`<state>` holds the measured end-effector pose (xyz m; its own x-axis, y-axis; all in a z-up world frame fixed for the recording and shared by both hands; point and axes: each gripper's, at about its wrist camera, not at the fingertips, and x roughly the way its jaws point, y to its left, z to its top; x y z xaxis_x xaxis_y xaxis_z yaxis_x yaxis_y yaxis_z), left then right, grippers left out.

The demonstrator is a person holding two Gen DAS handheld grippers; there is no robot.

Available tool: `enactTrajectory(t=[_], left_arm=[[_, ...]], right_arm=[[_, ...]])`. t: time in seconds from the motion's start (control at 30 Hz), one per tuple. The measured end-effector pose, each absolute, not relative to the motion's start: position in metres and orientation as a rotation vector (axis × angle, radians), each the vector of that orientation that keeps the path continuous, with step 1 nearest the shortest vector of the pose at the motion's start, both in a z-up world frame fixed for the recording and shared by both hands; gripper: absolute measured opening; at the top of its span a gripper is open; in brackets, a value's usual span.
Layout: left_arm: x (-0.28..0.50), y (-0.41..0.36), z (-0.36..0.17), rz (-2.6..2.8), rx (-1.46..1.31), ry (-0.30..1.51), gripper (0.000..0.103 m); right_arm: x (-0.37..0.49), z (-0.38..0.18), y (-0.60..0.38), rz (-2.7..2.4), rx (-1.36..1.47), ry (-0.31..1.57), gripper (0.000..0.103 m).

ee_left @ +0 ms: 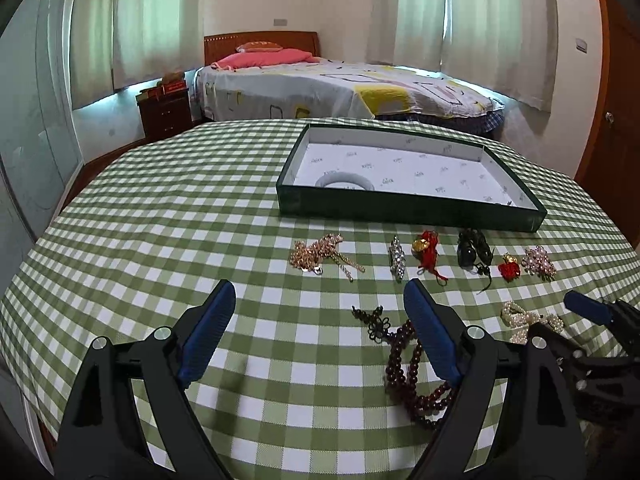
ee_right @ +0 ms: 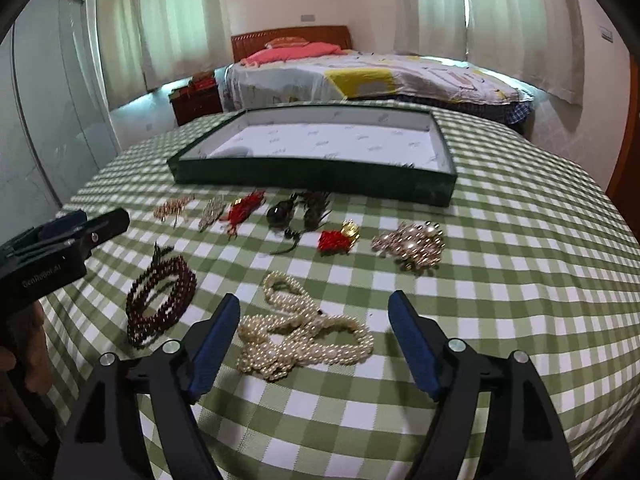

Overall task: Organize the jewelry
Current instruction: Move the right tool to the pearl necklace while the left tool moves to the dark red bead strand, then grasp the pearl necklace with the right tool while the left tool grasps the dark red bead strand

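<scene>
A green tray point(ee_left: 400, 208) with a white lining stands at the back of the table, with a pale bangle point(ee_left: 345, 181) inside. In front of it lies a row of jewelry: a gold chain point(ee_left: 320, 254), a rhinestone brooch point(ee_left: 397, 258), a red tassel point(ee_left: 428, 250), black beads point(ee_left: 472, 250), a red charm point(ee_left: 509, 269) and a pearl brooch point(ee_left: 540, 262). My left gripper point(ee_left: 320, 292) is open over bare cloth, its right finger beside dark red beads point(ee_left: 408, 368). My right gripper point(ee_right: 315, 302) is open above a pearl necklace point(ee_right: 300, 332), which lies between its fingers, untouched.
A green-and-white checked cloth point(ee_right: 520, 280) covers the table. Behind the table are a bed point(ee_left: 340, 88), a dark nightstand point(ee_left: 166, 114) and curtained windows. The left gripper's body point(ee_right: 60, 248) shows at the left edge of the right wrist view.
</scene>
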<state>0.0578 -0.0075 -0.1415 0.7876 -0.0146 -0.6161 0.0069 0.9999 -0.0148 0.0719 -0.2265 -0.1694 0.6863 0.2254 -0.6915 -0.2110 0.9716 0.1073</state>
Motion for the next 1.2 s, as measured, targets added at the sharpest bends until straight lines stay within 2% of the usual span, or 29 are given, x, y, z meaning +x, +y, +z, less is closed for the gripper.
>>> enactTrajectory(t=[0.33,0.37,0.43,0.5,0.6,0.67,0.7,1.2], left_arm=[[0.058,-0.009,-0.148,-0.012,-0.023,0.687,0.086],[0.058,-0.010,-0.149,-0.013,-0.024,0.690,0.086],[0.058,-0.011,-0.150,-0.018,-0.027,0.696,0.088],[0.058,-0.012,-0.151,-0.023,-0.029,0.699,0.089],[0.058,-0.014,-0.152,-0.036,-0.029,0.706,0.089],[0.058,-0.017,-0.152,-0.044,-0.027,0.711,0.089],[0.058,-0.018,-0.153,-0.048,-0.025,0.714,0.089],[0.055,-0.047,-0.160,-0.122,0.038,0.738,0.089]], right_arm=[[0.076,-0.179,-0.224,0.248,0.002,0.832,0.075],[0.075,-0.179,-0.224,0.245,-0.001,0.831,0.072],[0.073,-0.178,-0.227,0.251,0.013,0.825,0.053],[0.072,-0.177,-0.230,0.254,0.025,0.826,0.047],[0.073,-0.177,-0.232,0.265,0.036,0.828,0.028],[0.072,-0.177,-0.233,0.281,0.047,0.830,0.021],[0.073,-0.176,-0.233,0.280,0.048,0.831,0.015],[0.072,-0.171,-0.266,0.208,0.137,0.791,0.013]])
